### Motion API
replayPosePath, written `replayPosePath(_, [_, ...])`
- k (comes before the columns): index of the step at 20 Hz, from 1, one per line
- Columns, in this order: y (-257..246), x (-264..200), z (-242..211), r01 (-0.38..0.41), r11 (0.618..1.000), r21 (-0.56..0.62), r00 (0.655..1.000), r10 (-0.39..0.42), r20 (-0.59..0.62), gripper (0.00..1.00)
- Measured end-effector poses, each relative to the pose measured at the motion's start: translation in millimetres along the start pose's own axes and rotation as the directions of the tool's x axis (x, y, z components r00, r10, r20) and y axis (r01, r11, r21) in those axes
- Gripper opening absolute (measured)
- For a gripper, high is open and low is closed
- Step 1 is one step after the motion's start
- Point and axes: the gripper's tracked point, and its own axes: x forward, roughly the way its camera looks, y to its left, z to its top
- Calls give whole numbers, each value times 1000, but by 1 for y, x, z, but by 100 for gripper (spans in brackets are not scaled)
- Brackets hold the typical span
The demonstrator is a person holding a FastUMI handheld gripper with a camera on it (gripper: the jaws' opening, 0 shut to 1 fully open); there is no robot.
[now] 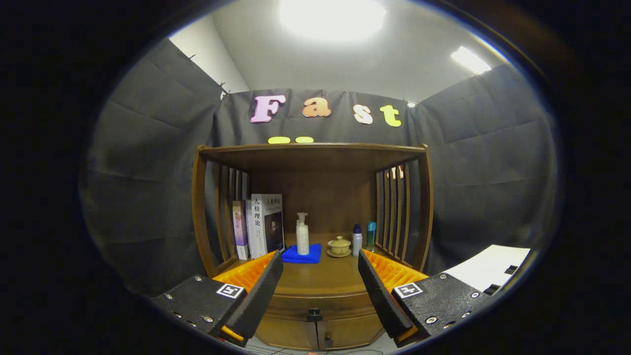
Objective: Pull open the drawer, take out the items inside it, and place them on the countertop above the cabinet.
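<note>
Seen from the gripper's own camera, the gripper (320, 276) hangs in front of a wooden cabinet (315, 162), its jaws spread wide and grasping nothing. Through the gap between the fingers, at six o'clock, sits the closed drawer (315, 304), its small dark knob (314, 312) centred on the front; two cabinet doors (318, 334) lie just below it. Beyond the fingers, the countertop (320, 277) carries a row of things beneath an upper shelf: at ten o'clock, several upright books (260, 226) lean against the slatted left side; at twelve, a white pump bottle (302, 234) stands on a folded blue cloth (301, 254); at one o'clock, a lidded ceramic cup (339, 246) rests on its saucer, with a white bottle (357, 240) and a teal bottle (370, 234) just beside it.
</note>
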Motion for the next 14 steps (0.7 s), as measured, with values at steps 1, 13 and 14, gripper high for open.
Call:
replayPosePath(1, [-2, 1, -2, 4, 1000, 8, 1000, -4, -10, 95])
replayPosePath(13, [-20, 33, -47, 19, 999, -32, 997, -21, -78, 95])
replayPosePath(14, [-23, 37, -54, 26, 999, -47, 996, -30, -86, 95])
